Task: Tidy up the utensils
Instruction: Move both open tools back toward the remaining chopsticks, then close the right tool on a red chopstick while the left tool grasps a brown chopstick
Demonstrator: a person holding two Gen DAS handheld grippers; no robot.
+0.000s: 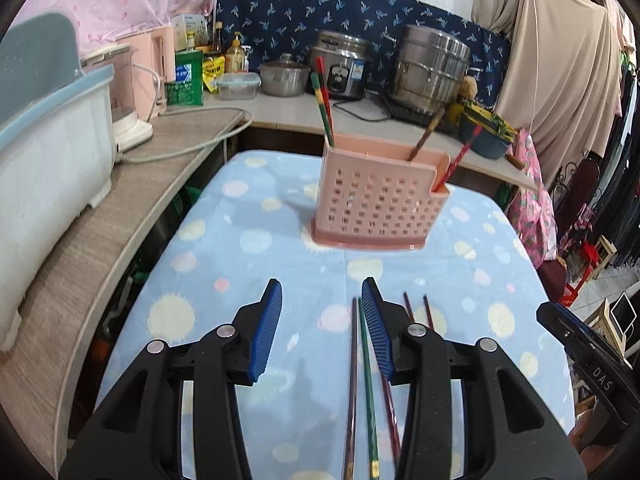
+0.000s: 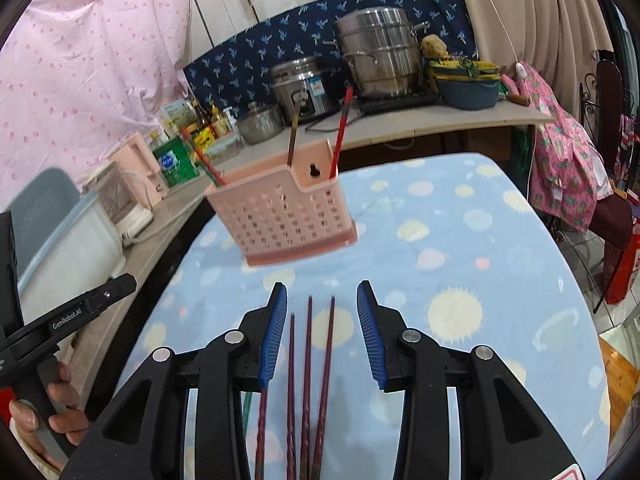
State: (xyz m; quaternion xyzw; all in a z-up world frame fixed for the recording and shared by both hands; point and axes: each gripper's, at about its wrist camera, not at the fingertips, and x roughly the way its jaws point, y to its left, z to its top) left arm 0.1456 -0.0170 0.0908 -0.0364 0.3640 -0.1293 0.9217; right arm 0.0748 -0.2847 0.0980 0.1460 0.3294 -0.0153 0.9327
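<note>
Nearest, at six o'clock in each wrist view: both pairs of jaws parted, nothing clamped. Left gripper [image 1: 322,304] hanging over the blue spotted tablecloth [image 1: 248,216], with a dark chopstick [image 1: 353,380] and a green chopstick [image 1: 368,384] lying flat just inside its right finger. Right gripper [image 2: 322,304] likewise released, straddling a bundle of maroon chopsticks [image 2: 308,380] on the cloth, pads well clear of them on either side.

Step in hand, by the look of it: reaching for loose chopsticks, not yet grasped. Next move likely calling for a drop onto the cloth, a squeeze on thin sticks lying flat, then a lift toward twelve o'clock.

Farther off, at twelve o'clock: pink perforated utensil holder [image 1: 376,200] standing on the cloth, already carrying a few upright sticks in separate compartments. Beyond it, a counter with a rice cooker [image 1: 344,68] and a steel steamer pot [image 1: 432,72].

Hard to make out: chopstick lower ends cut off by the frame edge, exact count in the maroon bundle uncertain, one reddish stick half hidden under the left gripper's right finger, holder softened by blur.
</note>
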